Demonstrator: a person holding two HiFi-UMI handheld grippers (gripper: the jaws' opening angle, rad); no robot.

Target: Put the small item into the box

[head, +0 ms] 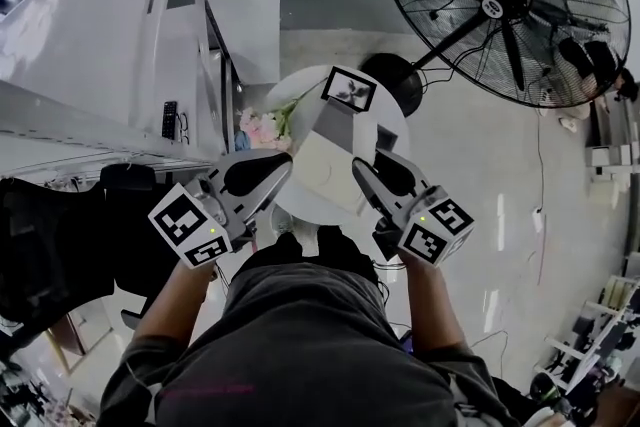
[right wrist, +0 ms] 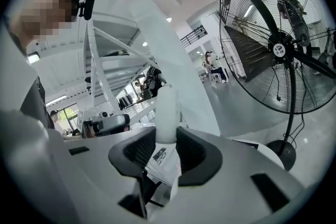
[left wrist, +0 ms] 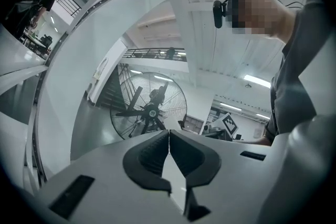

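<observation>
Well, the job is only part done. The left gripper (left wrist: 169, 136) is squeezed shut with nothing in it, and it is held up in the air. Just past its tip, between the two grippers, a white box (head: 325, 163) sits on a small round white tabletop (head: 292, 95). A black and white square tag (head: 348, 88) stands at the far end of the box. I cannot tell if the box is open.

The right gripper (right wrist: 167, 138) is on the other side of the box, also up in the air. It is holding the small item (right wrist: 167, 110), a white tube-like thing with some print low down, pinched between its two dark pads (right wrist: 198, 157). So the picking up looks done. What is left, I think, is to bring the item over the box and let it go inside.

Pink flowers (head: 262, 127) peek out by the tabletop, ahead of the left gripper. The floor (head: 470, 175) is smooth, grey and shiny. A very big round fan (head: 505, 5) stands far ahead of the right gripper. It is a big, bright room with white beams.
</observation>
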